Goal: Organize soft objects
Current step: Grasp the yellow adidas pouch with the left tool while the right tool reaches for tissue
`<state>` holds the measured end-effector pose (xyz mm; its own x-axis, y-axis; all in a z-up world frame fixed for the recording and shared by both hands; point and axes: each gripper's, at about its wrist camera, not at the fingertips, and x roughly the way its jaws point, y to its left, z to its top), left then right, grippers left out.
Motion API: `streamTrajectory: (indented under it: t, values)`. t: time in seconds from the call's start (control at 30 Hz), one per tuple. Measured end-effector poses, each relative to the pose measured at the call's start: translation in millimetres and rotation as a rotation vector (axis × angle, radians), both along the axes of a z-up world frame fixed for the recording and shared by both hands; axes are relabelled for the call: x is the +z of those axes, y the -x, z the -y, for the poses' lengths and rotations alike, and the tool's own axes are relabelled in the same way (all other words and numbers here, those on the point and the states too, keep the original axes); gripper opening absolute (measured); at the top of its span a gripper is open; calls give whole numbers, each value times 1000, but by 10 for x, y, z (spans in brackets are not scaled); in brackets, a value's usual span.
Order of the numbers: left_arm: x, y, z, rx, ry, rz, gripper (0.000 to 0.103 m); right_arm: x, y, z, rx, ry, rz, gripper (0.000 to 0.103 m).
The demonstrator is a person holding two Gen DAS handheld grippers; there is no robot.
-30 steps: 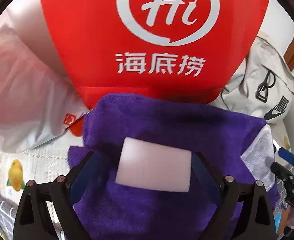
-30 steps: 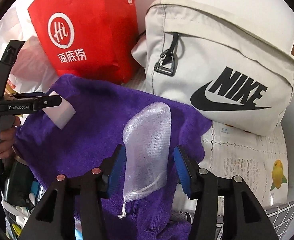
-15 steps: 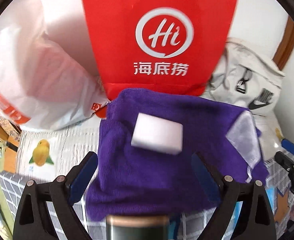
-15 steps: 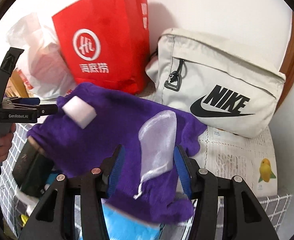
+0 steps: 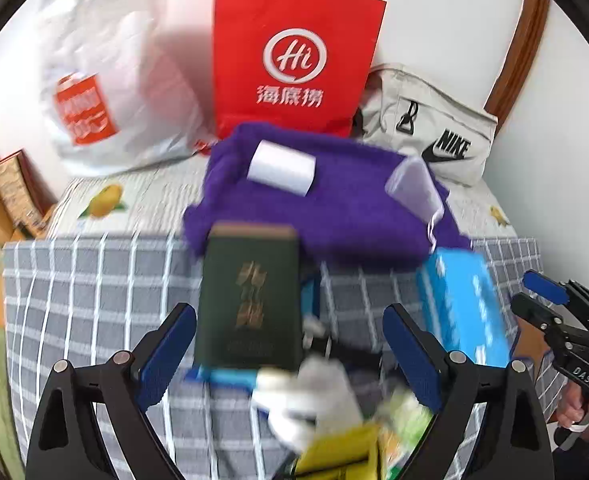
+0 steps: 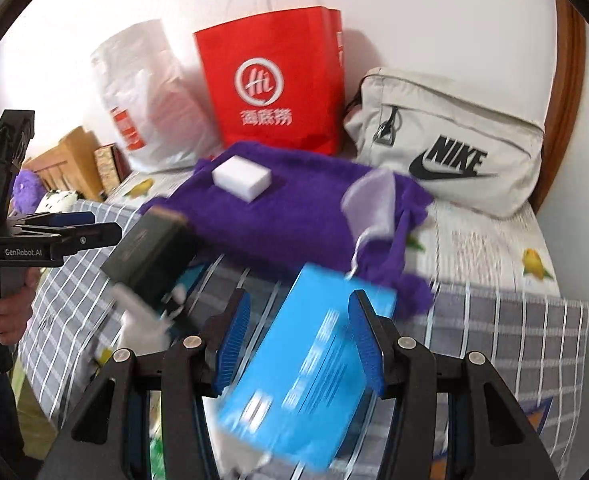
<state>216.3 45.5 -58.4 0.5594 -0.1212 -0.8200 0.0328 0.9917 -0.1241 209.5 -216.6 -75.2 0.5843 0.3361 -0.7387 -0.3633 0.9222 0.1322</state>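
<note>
White wall stands behind a bed with a grey checked cover. On it, from large to small: a stiff red paper bag, a crinkled plastic bag, a beige fabric pouch and a fluffy purple towel. On the towel lie a white sponge block and a thin mesh pouch. Nearer, a dark green box and a blue box (both blurred) stand in front. The left gripper and right gripper have jaws apart, holding nothing.
</note>
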Motion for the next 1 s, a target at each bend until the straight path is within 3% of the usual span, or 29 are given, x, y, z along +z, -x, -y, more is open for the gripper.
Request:
streamTrajectory:
  t: [0.13,0.4,0.6,0.77,0.8,0.87,1.0]
  values:
    - [-166,382,-21,10,45,-26,94,-80,359,-5,12,-6,-6,51]
    - [-568,930,237,-49,51,-62,94,-252,840,33,9,-33,-26,51]
    - [-833,1004,419,-56,5,-88,94,-365,974,12,22,-17,-37,51]
    - [-1033,963,423,-31,24,-117,93,-463,971,31,18,-9,-56,51]
    - [-1041,971,412,-33,30,-108,91,-484,970,37,15,-7,-60,51]
    - [-1025,990,400,-43,30,-88,75,-526,963,52,13,-6,-68,51]
    - [-957,1017,346,-57,48,-72,66,-606,931,47,6,-15,-90,51]
